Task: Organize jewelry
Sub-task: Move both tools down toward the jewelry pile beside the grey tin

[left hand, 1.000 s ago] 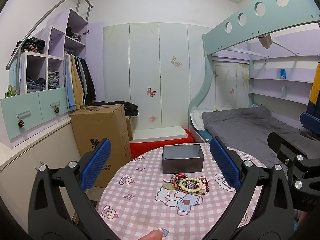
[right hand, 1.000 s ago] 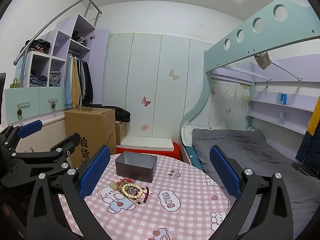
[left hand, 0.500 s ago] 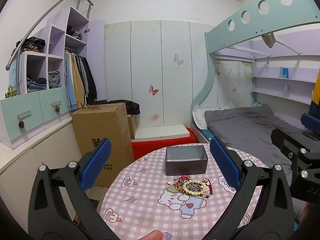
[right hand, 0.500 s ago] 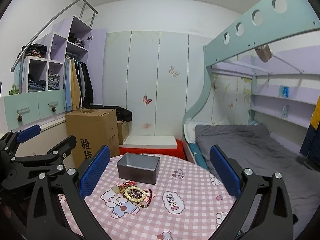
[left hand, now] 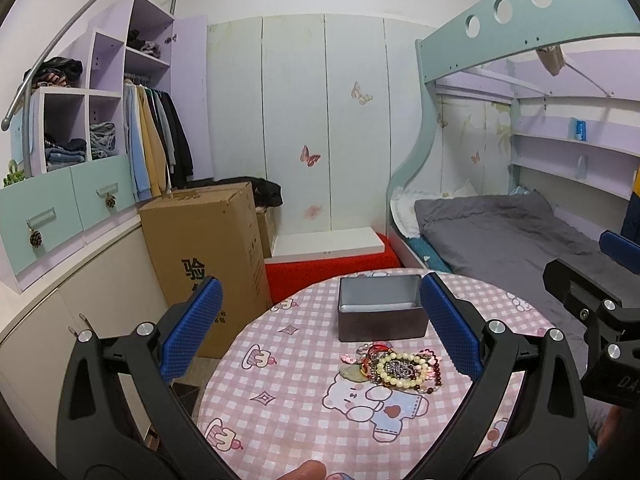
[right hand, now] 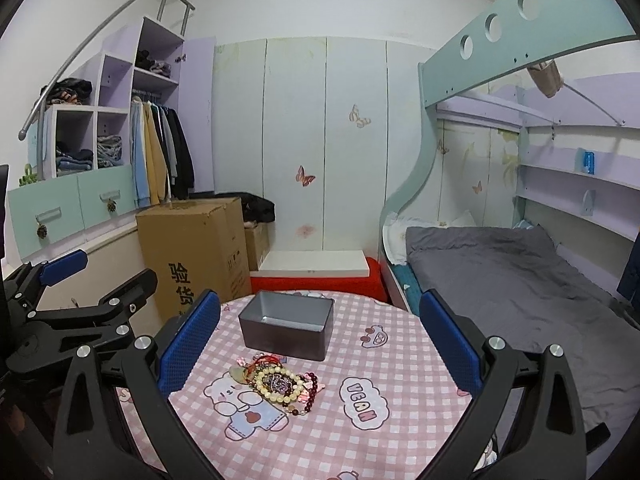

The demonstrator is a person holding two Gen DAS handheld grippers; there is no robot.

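In the middle of both frames sits the whole job, basically untouched: the jewelry pile (left hand: 394, 368) is one tangled heap on the surface (left hand: 280, 400), with a cream bead bracelet (right hand: 278, 384) on top, dark red beads and some red cord mixed in. Just above it in frame is the grey tin box (left hand: 380, 308), open and, as far as I can see, empty. So my read is nothing's been sorted yet and everything is left to do.

My left tongs (left hand: 320, 320) are spread wide with nothing between them, framing the box and pile. My right tongs (right hand: 320, 332) are the same, gaping and empty, with the pile at lower center of that view. Both hang above the surface, touching nothing.

Around it: a cardboard carton (left hand: 204, 248) at left of frame, the bed (left hand: 500, 232) at right, neither in the way. The real snag looks like the tangle itself, since grabbing one piece may drag the rest along.
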